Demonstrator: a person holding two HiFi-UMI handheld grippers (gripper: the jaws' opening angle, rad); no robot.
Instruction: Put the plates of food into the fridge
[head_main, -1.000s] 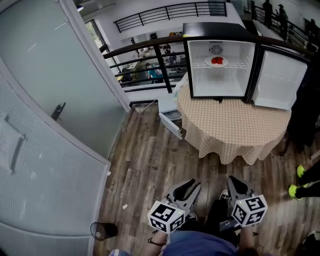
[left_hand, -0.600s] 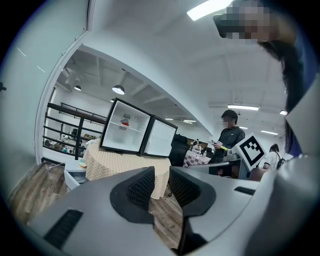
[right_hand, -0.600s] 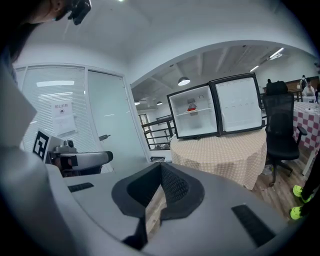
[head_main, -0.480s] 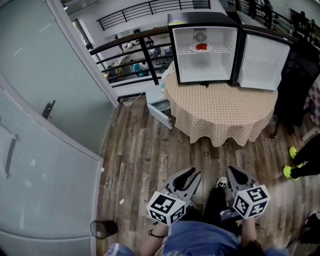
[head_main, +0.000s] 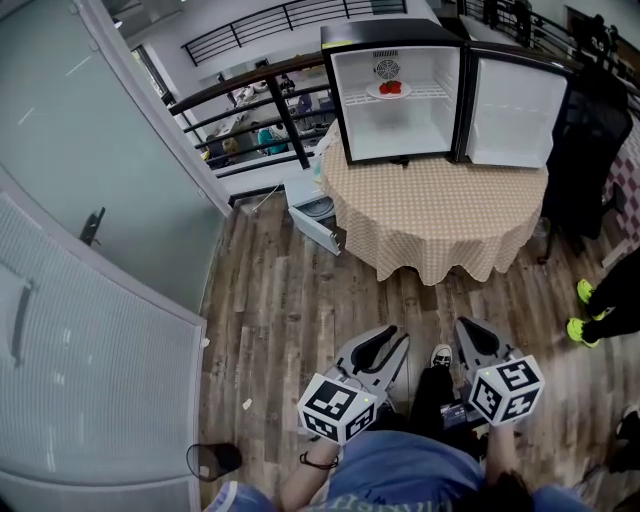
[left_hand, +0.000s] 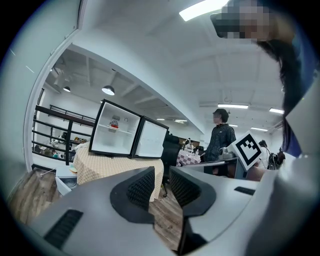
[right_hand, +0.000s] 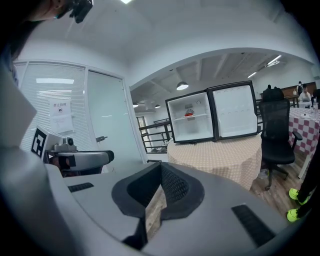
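A small black fridge (head_main: 395, 95) stands on a round table with a checked cloth (head_main: 440, 210), its door (head_main: 510, 100) swung open to the right. A white plate with red food (head_main: 388, 89) sits on the fridge's upper shelf; it also shows as the plate (left_hand: 114, 125) in the left gripper view and the plate (right_hand: 188, 114) in the right gripper view. My left gripper (head_main: 385, 340) and right gripper (head_main: 470, 332) hang low by my body, far from the table. The left gripper (left_hand: 162, 182) holds nothing, its jaws nearly touching. The right gripper (right_hand: 159, 172) is shut and empty.
A frosted glass wall with a door (head_main: 90, 200) runs along the left. A black railing (head_main: 250, 95) stands behind the table, with a white bin (head_main: 315, 215) at its foot. A black chair (head_main: 585, 150) and someone's green shoes (head_main: 585, 310) are on the right. A person (left_hand: 220, 137) stands nearby.
The fridge and table have slid left and slightly up in the head view. Both grippers keep their place near my body, shut as before.
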